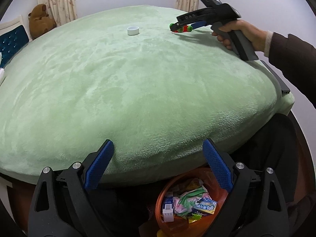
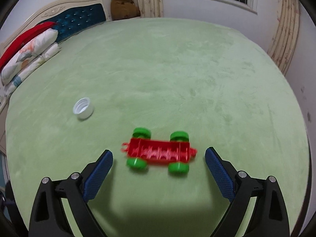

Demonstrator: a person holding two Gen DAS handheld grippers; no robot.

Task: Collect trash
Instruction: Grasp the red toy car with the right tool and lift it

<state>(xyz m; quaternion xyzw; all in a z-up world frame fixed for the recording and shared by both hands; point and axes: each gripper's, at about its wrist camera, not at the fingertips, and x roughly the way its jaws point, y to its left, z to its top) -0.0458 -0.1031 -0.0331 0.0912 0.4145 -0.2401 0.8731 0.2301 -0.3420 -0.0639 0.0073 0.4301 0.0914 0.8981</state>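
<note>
A bed (image 1: 138, 83) under a pale green plush blanket fills both views. At its near edge, lower down, stands an orange bin (image 1: 164, 197) holding wrappers (image 1: 189, 201) and a small carton. The left gripper (image 1: 158, 150) hangs above that near edge, angled downward, its blue-padded fingers (image 1: 98, 165) spread wide with nothing between them. At the far right of the bed a hand (image 1: 239, 33) in a dark sleeve holds the right gripper (image 2: 159, 154) tilted down at a red toy car with green wheels (image 2: 160, 152) (blurred in the wrist view); its fingers (image 2: 219, 173) are spread wide either side of the car, not touching it. A white bottle cap (image 2: 83, 108) lies open side up on the blanket, left of the car and well apart from it.
</note>
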